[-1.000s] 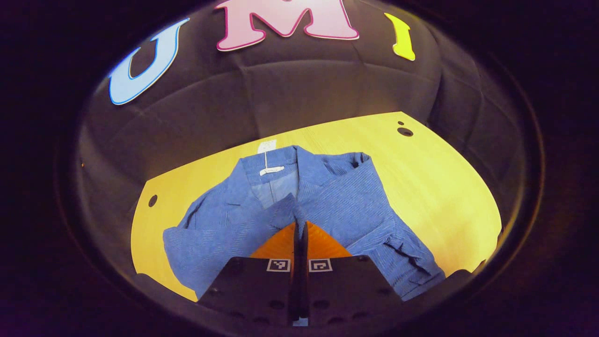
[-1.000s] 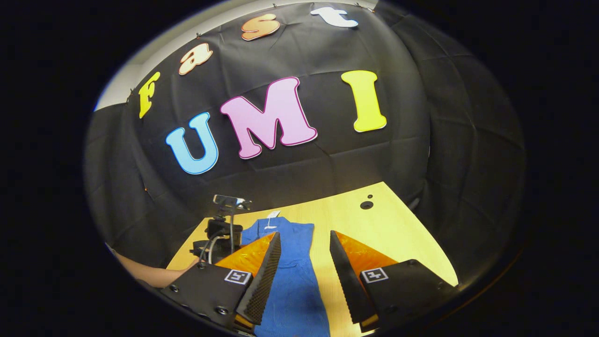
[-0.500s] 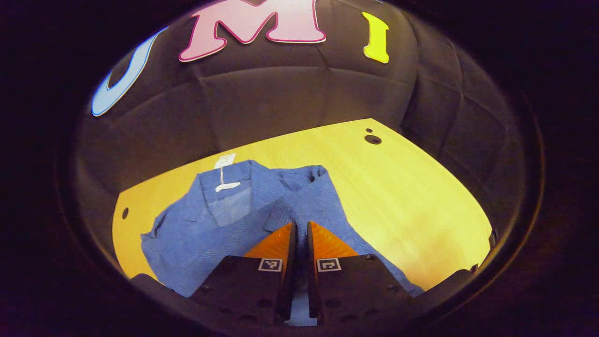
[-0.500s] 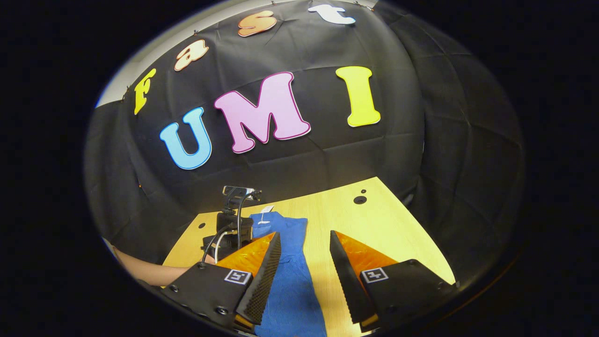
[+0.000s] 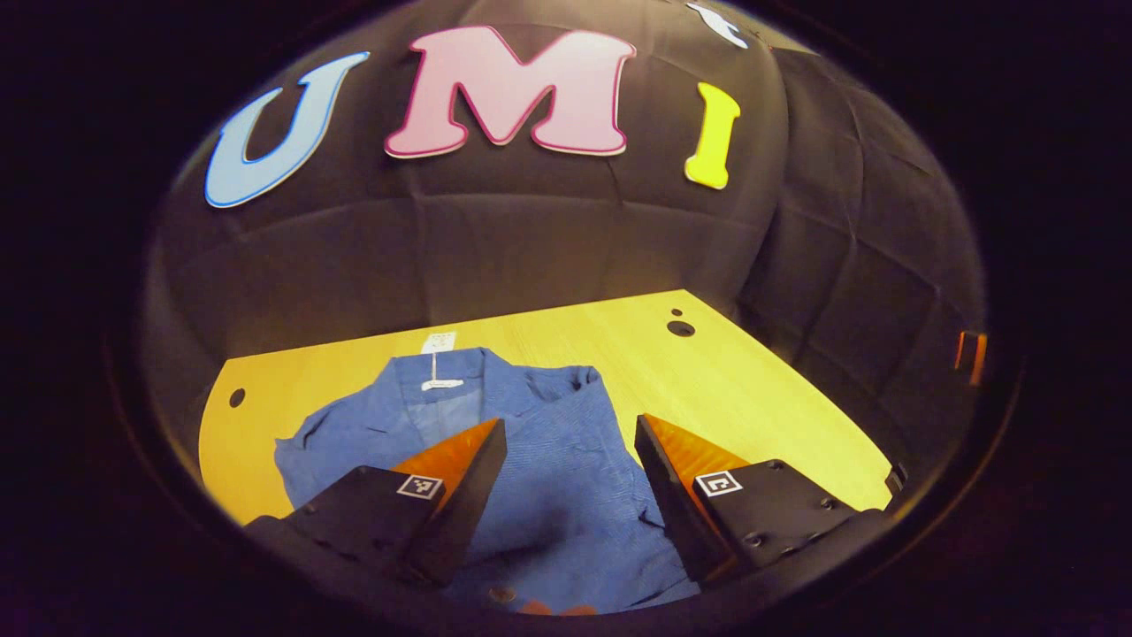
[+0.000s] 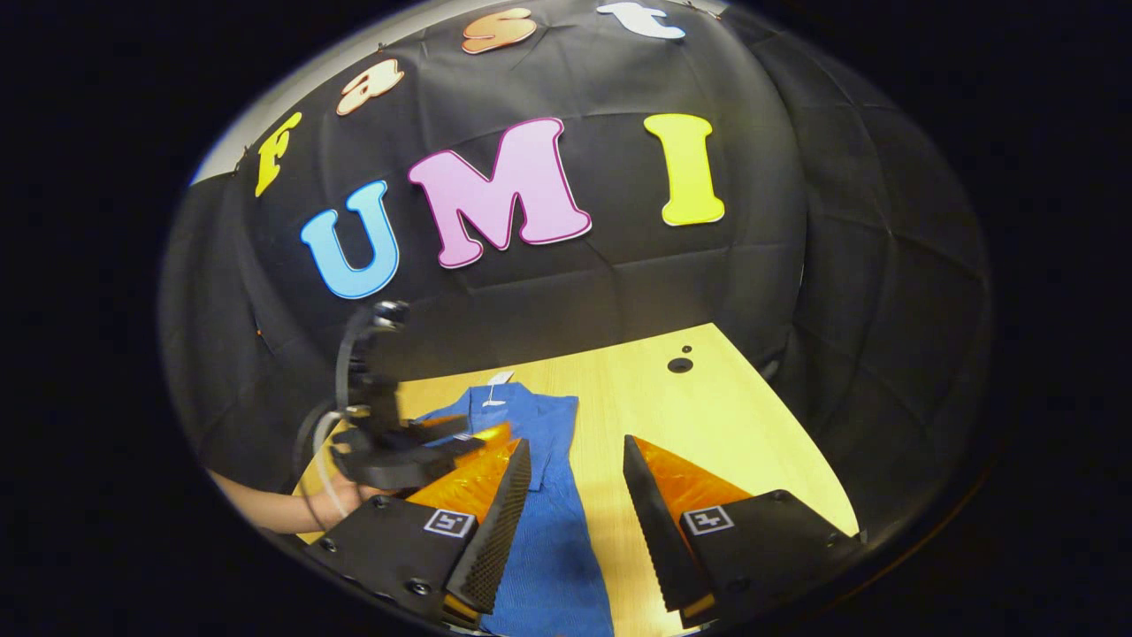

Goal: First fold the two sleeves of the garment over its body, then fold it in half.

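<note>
Both pairs of jaws stood wide apart, holding nothing. In the left gripper view, the left gripper [image 5: 570, 433] hung over the blue jacket [image 5: 548, 460], which lay flat on the yellow wooden table [image 5: 778, 416], collar toward the booth wall and one sleeve already folded across its body. A white hang tag [image 5: 437, 343] lay at the collar, its print too small to read, as was the neck label. The right gripper [image 6: 575, 451] was poised above the jacket's [image 6: 544, 531] edge nearest it, fingers clear of the cloth. The jacket's hem was cut off in both views. Beside the jacket, the other gripper [image 6: 398, 442] appeared blurred, a hand [image 6: 332, 506] under it.
</note>
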The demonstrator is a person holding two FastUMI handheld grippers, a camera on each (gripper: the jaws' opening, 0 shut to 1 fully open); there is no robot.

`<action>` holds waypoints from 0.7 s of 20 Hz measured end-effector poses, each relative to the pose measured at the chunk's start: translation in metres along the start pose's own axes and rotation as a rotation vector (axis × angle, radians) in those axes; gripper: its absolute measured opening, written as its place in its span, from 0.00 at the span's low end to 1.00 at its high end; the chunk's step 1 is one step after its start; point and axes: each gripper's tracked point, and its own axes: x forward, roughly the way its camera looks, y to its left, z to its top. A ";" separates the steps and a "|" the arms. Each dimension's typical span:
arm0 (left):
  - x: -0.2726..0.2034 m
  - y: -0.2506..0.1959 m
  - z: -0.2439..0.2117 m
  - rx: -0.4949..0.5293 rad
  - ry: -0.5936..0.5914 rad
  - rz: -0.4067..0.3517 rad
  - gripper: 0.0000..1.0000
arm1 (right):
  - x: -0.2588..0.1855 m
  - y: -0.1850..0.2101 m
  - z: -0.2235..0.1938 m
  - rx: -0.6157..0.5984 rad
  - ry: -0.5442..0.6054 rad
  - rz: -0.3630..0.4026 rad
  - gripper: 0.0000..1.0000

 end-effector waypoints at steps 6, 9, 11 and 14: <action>-0.132 0.111 -0.101 -0.140 0.057 0.191 0.86 | 0.007 0.015 -0.071 0.016 0.140 0.031 0.71; -0.184 0.137 -0.176 -0.197 0.151 0.270 0.85 | 0.004 0.017 -0.122 0.015 0.244 0.024 0.71; -0.203 0.143 -0.216 -0.273 0.212 0.302 0.86 | -0.004 0.016 -0.159 -0.002 0.324 0.018 0.71; -0.220 0.145 -0.270 -0.314 0.308 0.320 0.86 | -0.018 0.015 -0.207 -0.001 0.457 0.009 0.71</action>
